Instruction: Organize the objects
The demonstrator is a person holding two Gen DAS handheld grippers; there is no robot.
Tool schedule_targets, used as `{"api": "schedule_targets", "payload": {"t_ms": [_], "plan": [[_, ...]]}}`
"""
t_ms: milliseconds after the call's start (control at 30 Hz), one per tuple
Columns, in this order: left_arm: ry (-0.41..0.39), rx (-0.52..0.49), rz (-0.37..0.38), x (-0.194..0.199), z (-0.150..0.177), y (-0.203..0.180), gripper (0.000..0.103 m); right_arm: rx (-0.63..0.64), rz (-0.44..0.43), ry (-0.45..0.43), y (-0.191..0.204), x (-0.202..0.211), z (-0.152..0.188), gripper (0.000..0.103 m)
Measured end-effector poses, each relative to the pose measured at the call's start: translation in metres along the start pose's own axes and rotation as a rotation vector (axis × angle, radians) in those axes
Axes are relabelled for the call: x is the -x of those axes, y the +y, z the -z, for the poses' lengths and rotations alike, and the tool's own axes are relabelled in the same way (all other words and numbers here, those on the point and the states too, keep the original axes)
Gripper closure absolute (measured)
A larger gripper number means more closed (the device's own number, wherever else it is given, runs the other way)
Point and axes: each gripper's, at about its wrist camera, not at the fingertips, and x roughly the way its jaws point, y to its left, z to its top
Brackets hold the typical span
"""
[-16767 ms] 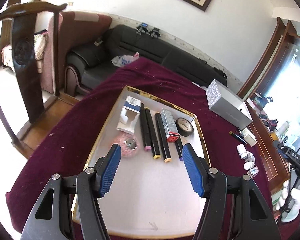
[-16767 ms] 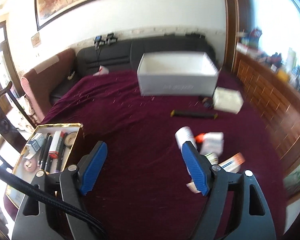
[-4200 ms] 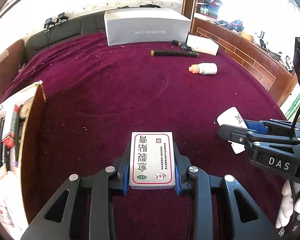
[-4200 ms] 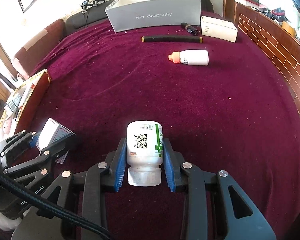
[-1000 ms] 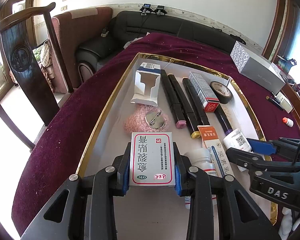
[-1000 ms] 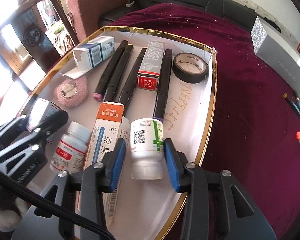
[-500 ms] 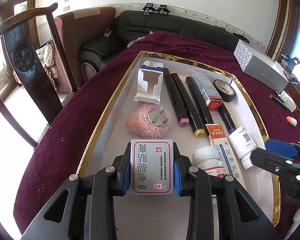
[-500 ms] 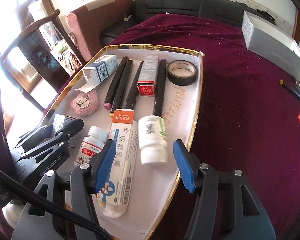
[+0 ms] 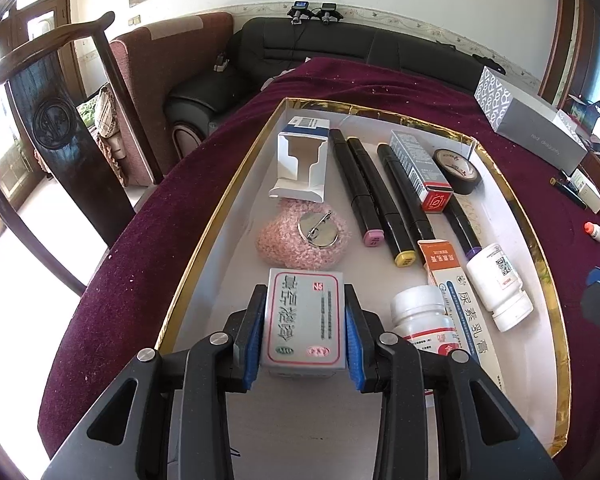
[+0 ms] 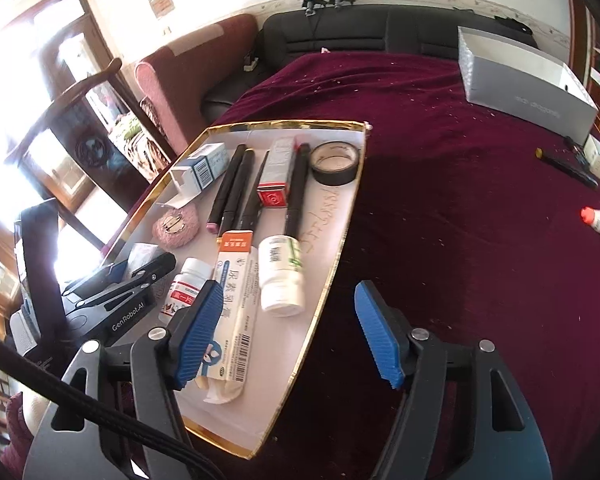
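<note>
My left gripper [image 9: 305, 298] is shut on a grey medicine box [image 9: 300, 332] with a red-bordered label, low over the near end of the gold-rimmed tray [image 9: 216, 220]; its jaws are starting to open. My right gripper [image 10: 288, 286] stands open and is still opening, with nothing held. A white bottle [image 10: 281, 276] with a green stripe lies on its side in the tray [image 10: 340, 240], free of the pads. That bottle [image 9: 498, 280] also shows in the left wrist view, beside a long orange-and-white ointment box [image 9: 460, 308].
The tray also holds a red-labelled white bottle [image 9: 424, 320], black markers [image 9: 380, 196], a tape roll [image 9: 458, 166], a pink brooch [image 9: 304, 236] and an open carton [image 9: 302, 164]. On the maroon cloth lie a grey box [image 10: 524, 92], a pen [image 10: 566, 168] and an orange-capped bottle [image 10: 598, 220].
My right gripper let go of the white bottle in the tray, opened wide and drew back and up. The left gripper stayed put, and its medicine box tipped down toward the tray floor.
</note>
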Motion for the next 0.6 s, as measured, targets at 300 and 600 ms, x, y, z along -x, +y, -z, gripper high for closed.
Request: {"api": "schedule_targets", "payload": {"t_ms": [300,600], "plan": [[-0.036,-0.004,0.011,0.015,0.001,-0.010,0.049,-0.035,-0.041,-0.003,-0.012,0.009,0.010,0.034],[-0.083,0.030,0.064,0.040,0.005,-0.019,0.048,-0.050,-0.062,-0.013,-0.019,0.014,0.016,0.033]]}}
